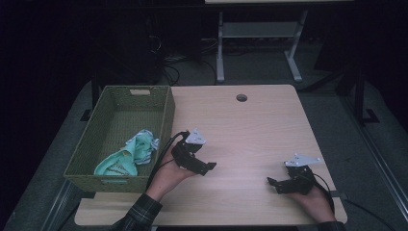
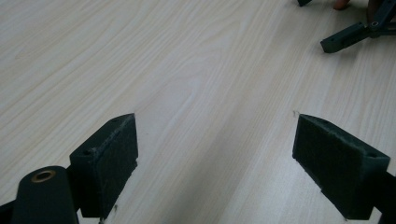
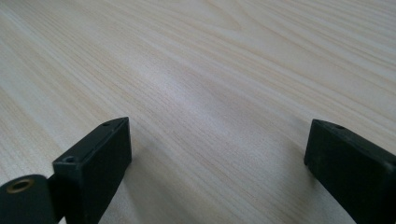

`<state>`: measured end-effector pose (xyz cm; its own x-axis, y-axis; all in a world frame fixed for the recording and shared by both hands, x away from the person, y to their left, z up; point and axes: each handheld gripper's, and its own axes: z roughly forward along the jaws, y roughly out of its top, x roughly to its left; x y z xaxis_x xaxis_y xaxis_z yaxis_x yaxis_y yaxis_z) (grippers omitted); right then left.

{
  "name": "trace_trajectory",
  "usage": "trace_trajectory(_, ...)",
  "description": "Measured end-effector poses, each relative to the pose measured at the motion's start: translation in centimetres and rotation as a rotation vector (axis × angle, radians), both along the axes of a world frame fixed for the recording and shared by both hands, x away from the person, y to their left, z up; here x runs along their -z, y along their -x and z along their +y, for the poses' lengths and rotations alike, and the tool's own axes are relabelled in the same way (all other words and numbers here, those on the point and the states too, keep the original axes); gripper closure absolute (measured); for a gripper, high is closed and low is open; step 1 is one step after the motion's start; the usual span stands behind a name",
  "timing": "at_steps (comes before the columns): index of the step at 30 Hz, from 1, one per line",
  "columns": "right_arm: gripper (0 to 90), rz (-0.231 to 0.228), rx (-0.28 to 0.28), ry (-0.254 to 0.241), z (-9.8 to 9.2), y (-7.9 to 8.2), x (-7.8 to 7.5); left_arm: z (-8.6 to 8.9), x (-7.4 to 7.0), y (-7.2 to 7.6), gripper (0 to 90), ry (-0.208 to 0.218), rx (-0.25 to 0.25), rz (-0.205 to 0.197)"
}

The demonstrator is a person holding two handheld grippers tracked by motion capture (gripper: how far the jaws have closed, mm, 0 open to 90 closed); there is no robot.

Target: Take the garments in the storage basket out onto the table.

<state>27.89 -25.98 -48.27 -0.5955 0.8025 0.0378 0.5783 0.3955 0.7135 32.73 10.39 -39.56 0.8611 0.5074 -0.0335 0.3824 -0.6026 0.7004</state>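
Pale wood grain is covering the worktop (image 1: pixel 250 125) in the high view, where two hands are resting near the lower edge of the frame. At lower centre-left, the left hand (image 1: pixel 169 174) is holding the left gripper (image 1: pixel 208 168), its jaws pointing toward the right of the frame and standing apart, with nothing between them. At lower right, the right hand (image 1: pixel 313 196) is holding the right gripper (image 1: pixel 274 183), its jaws pointing left and likewise spread. The two grippers are facing each other, well apart. At the left of the frame a green woven basket (image 1: pixel 166 115) is sitting on the worktop, its right wall just beside the left gripper, and a crumpled mint-green cloth (image 1: pixel 130 154) is lying inside it toward the near end.

Moving to the left gripper view, the left gripper (image 2: pixel 215 154) is showing its two black padded jaws wide apart over bare wood, gripping nothing. In the upper right corner, part of the right gripper (image 2: pixel 348 37) is lying low over the worktop.

Over in the right gripper view, the right gripper (image 3: pixel 217 158) is holding its jaws wide apart above bare wood grain, with nothing clamped.
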Motion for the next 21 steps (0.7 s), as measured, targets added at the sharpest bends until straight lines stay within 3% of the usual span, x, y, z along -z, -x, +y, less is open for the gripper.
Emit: trace_trajectory(21,7.1,0.000,-0.001,0.002,0.0,0.0,0.0,0.6,-2.4,-0.4,13.9,0.031,0.036,0.006)
